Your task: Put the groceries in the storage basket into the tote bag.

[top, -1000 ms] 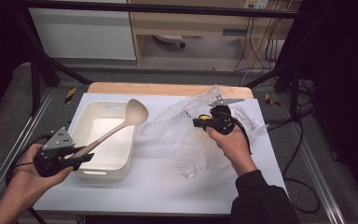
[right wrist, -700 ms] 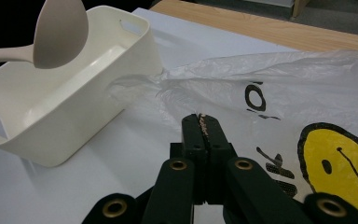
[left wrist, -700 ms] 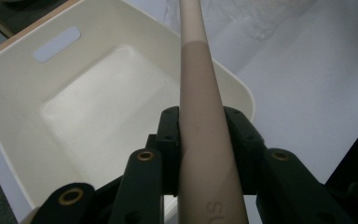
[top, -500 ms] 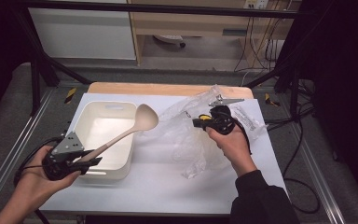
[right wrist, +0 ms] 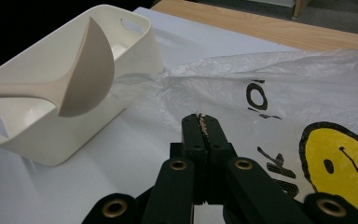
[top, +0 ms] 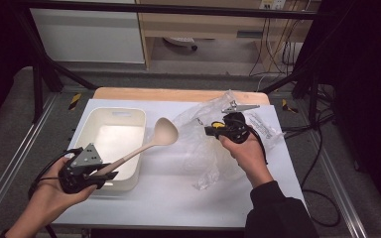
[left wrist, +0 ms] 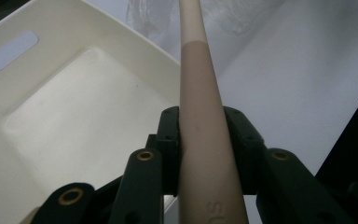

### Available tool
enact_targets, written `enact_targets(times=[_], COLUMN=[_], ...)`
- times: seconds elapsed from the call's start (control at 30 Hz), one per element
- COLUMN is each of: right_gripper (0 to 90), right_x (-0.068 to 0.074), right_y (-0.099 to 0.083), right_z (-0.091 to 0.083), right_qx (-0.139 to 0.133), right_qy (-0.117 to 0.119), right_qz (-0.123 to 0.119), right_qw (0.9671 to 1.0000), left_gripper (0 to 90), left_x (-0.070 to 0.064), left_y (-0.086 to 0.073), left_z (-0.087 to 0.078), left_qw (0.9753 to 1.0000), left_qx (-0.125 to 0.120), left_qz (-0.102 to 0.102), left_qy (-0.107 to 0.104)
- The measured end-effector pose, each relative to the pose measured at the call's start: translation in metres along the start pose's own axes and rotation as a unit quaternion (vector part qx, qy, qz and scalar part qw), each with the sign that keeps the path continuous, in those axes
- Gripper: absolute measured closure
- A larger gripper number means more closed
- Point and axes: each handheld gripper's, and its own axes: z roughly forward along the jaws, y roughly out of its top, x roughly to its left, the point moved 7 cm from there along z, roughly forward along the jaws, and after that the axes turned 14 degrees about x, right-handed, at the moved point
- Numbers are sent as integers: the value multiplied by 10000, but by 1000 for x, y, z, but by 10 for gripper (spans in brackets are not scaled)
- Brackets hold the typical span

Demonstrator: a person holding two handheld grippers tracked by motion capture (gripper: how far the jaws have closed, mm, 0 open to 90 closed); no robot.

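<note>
The left gripper [top: 96, 173] clamps the handle of a beige ladle [top: 151, 141], whose bowl hangs just past the right rim of the white bin [top: 87, 126]. To the right lies a crumpled clear plastic bag [top: 203, 144]; the right gripper [top: 211, 130] pinches its film, jaws closed. Bare white tabletop [top: 158, 198] lies nearer the person.

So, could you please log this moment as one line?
left gripper: shut on ladle | ladle bowl: past bin rim, near bag | right gripper: shut on plastic bag
</note>
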Motion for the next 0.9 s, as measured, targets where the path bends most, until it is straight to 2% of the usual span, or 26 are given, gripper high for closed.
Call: enact_targets(times=[0.9], right_gripper=[900], right_x=[-1], right_y=[-1], right_z=[0], right_qx=[2], right_qy=[-14], right_qz=[-19], right_qw=[10000], left_gripper=[689], left_x=[-19], left_y=[11], left_z=[23], left_qw=[9994], left_qx=[117], left_qz=[74], left_qy=[-320])
